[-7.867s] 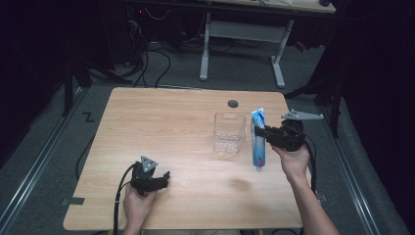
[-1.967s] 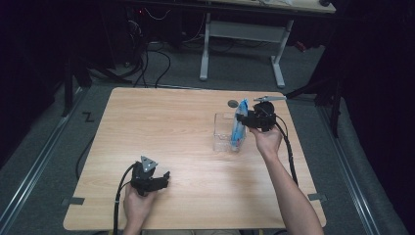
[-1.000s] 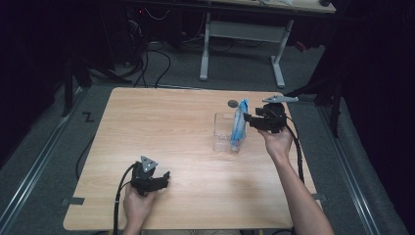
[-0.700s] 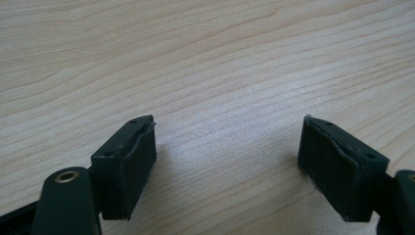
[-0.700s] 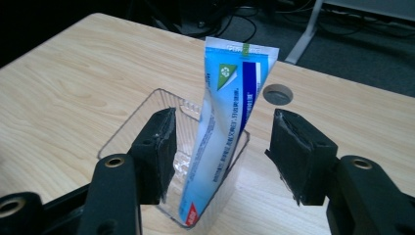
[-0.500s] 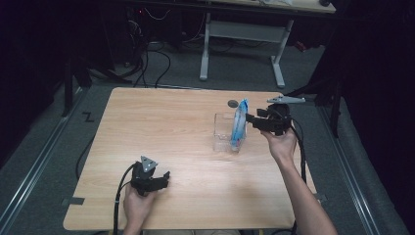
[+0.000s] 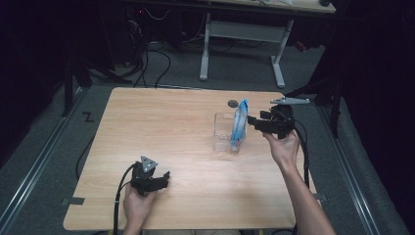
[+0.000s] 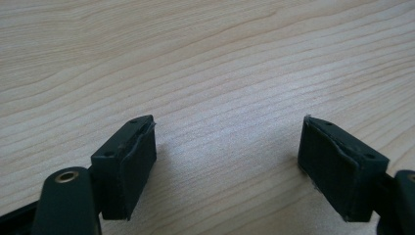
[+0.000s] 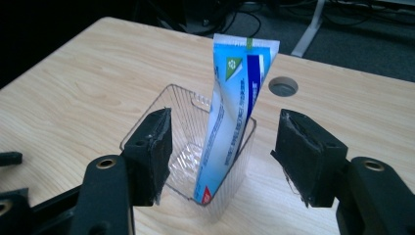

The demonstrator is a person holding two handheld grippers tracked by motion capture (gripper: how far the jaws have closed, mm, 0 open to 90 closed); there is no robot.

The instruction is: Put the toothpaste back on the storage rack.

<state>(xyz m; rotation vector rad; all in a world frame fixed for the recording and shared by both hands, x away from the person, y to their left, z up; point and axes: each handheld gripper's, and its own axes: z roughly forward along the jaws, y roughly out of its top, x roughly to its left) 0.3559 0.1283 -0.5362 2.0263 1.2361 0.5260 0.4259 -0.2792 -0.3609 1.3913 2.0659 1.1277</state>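
Left tongs (image 7: 164, 177): nearest the person, resting low over the desk (image 7: 161, 127) at its near left edge; in the left gripper view the jaws stand wide apart with bare wood grain between them; holding nothing; well apart from the work.

Right tongs (image 7: 252, 121): farther out on the right side of the desk, held level and pointing at the tube from just beside it; the jaws have just been opening; in the right gripper view the pads (image 9: 155, 152) stand clear on either side of the bin, and nothing is pressed between them.

Toothpaste tube (image 9: 230, 117): blue and white; standing in the clear bin, cap end down at the bottom, flat crimped end up and well above the rim; leaning against the bin's wall on the side toward the right tongs; free of both tongs.

Clear bin (image 9: 147, 128): small ribbed transparent container, upright on the desk right of centre; apart from the tube it looks empty.

Cable hole (image 9: 283, 86): round grey opening in the desk just beyond the bin.

Progress: the tube appears placed and released, so the main step looks done; what seems left is drawing the right tongs away without nudging the tube or the light bin; the tube's lean looks stable.
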